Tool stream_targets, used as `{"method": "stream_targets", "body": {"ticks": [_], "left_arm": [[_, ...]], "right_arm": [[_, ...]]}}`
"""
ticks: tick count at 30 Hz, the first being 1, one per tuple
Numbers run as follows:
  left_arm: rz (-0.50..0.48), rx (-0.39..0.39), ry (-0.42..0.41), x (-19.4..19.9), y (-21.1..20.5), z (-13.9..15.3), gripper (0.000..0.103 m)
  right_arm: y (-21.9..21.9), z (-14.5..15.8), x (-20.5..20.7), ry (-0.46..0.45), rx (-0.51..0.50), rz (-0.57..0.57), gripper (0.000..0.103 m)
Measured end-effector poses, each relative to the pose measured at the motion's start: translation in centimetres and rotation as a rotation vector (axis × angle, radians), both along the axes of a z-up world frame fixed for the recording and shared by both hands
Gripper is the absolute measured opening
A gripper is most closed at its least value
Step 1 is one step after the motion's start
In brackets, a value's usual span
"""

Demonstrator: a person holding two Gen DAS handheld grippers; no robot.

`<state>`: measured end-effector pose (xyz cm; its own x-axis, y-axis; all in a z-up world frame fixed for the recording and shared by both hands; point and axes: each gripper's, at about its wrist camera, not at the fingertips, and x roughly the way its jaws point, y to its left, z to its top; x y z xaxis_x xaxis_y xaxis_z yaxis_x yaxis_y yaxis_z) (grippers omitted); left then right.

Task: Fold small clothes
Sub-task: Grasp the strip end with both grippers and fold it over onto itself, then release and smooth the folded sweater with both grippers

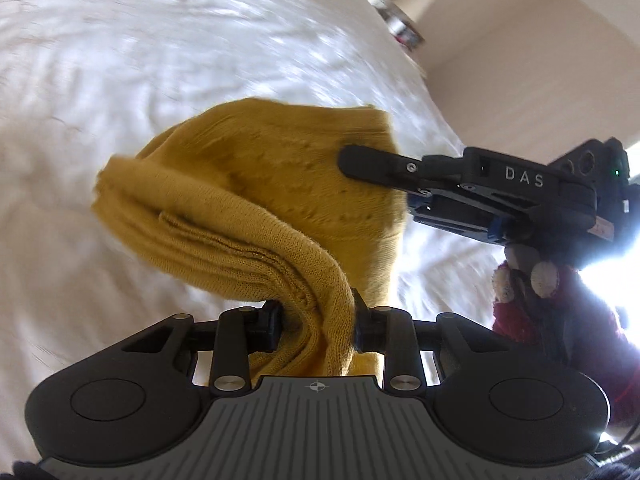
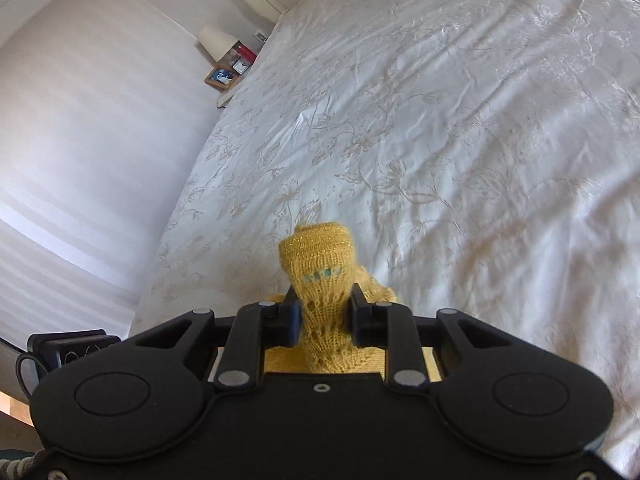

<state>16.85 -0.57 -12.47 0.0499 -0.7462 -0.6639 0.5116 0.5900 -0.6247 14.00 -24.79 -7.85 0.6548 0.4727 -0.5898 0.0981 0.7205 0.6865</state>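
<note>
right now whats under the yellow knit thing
Under the lifted yellow knit garment only the white bedspread shows; the patch directly beneath is covered. Left gripper and right gripper clamp it.

Mustard-yellow knit garment (image 1: 248, 184) (glittery cuff, teal flecks); white bedspread (image 2: 460, 128), beige floral pattern.

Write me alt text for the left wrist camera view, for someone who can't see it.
Left gripper jaws clamp a bunched mustard-yellow knit garment, lifted above a white bedspread. The right gripper, reaching in from the right, pinches its far edge.
</note>
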Motion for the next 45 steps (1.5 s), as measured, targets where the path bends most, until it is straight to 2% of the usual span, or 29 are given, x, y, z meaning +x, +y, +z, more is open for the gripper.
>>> {"method": "stream_targets", "body": {"ticks": [3, 7, 9, 11, 12, 14, 15, 16, 18, 19, 23, 25, 26, 28, 30, 31, 32, 33, 34, 37, 41, 42, 43, 44, 45], "left_arm": [[-0.011, 0.008, 0.004, -1.9, -1.7, -0.2, 0.03], [0.03, 0.049, -0.009, -3.3, -2.7, -1.8, 0.03], [0.066, 0.158, -0.01, -3.9, -2.7, -3.9, 0.03], [0.141, 0.39, 0.065, -4.3, -2.3, -8.0, 0.031], [0.17, 0.435, 0.118, -4.4, -1.6, -9.7, 0.032], [0.269, 0.377, 0.191, -4.9, 0.4, -10.8, 0.032], [0.301, 0.366, 0.191, -5.1, 0.8, -10.3, 0.032], [0.318, 0.366, 0.168, -5.3, 0.8, -9.6, 0.034], [0.324, 0.368, 0.083, -5.7, 0.5, -7.9, 0.037], [0.324, 0.365, 0.032, -5.7, -0.1, -7.0, 0.04], [0.274, 0.317, -0.159, -5.0, -3.5, -3.7, 0.052], [0.211, 0.347, -0.234, -3.9, -6.0, -3.7, 0.059], [0.196, 0.365, -0.253, -3.1, -7.0, -4.1, 0.059], [0.206, 0.387, -0.238, -1.3, -7.5, -5.8, 0.059], [0.216, 0.456, -0.211, 0.2, -7.6, -7.6, 0.059], [0.21, 0.487, -0.226, 1.1, -7.7, -8.3, 0.065], [0.185, 0.5, -0.235, 1.9, -7.8, -9.0, 0.077], [0.16, 0.508, -0.24, 2.6, -8.0, -9.6, 0.083], [0.144, 0.5, -0.231, 3.0, -7.6, -10.2, 0.088], [0.149, 0.435, -0.163, 3.9, -6.9, -10.3, 0.09], [0.252, 0.298, -0.039, 4.5, -5.2, -10.8, 0.094], [0.284, 0.253, -0.009, 4.8, -5.0, -10.9, 0.093], [0.304, 0.187, 0.014, 4.9, -4.8, -10.9, 0.078], [0.309, 0.14, 0.029, 5.2, -4.8, -10.9, 0.033], [0.309, 0.158, 0.02, 5.3, -5.2, -10.7, 0.016]], "right_arm": [[-1.1, 0.4, -1.9, -0.004, -0.008, 0.013, 0.032], [-3.9, -0.7, -2.8, 0.004, -0.096, -0.019, 0.03], [-5.6, -2.3, -2.5, 0.034, -0.223, -0.066, 0.031], [-7.5, -4.9, -1.9, 0.124, -0.408, -0.131, 0.035], [-8.4, -6.1, -1.6, 0.162, -0.467, -0.148, 0.034], [-9.7, -7.1, -1.8, 0.186, -0.495, -0.172, 0.035], [-10.2, -7.0, -2.3, 0.171, -0.482, -0.176, 0.036], [-10.3, -6.6, -2.9, 0.144, -0.463, -0.164, 0.042], [-9.9, -6.2, -3.9, 0.099, -0.443, -0.106, 0.057], [-9.3, -6.1, -4.3, 0.088, -0.444, -0.07, 0.059], [-6.6, -6.6, -5.4, 0.076, -0.461, 0.047, 0.059], [-5.4, -7.4, -5.7, 0.092, -0.455, 0.095, 0.059], [-4.9, -8.0, -5.9, 0.105, -0.448, 0.113, 0.059], [-4.5, -9.4, -6.3, 0.146, -0.428, 0.13, 0.06], [-4.3, -11.1, -6.9, 0.215, -0.442, 0.148, 0.061], [-4.5, -11.6, -7.4, 0.214, -0.446, 0.143, 0.062], [-4.9, -11.9, -7.8, 0.21, -0.433, 0.134, 0.063], [-5.6, -12.2, -8.2, 0.216, -0.404, 0.113, 0.065], [-6.1, -12.2, -8.6, 0.222, -0.381, 0.097, 0.065], [-6.4, -11.8, -9.2, 0.217, -0.358, 0.092, 0.07], [-6.2, -11.9, -9.4, 0.218, -0.336, 0.106, 0.073], [-6.1, -12.0, -9.3, 0.22, -0.335, 0.11, 0.074], [-6.0, -12.0, -9.2, 0.223, -0.335, 0.112, 0.075], [-5.9, -12.0, -9.1, 0.226, -0.337, 0.116, 0.076], [-5.8, -11.9, -8.9, 0.228, -0.338, 0.119, 0.077]]}}
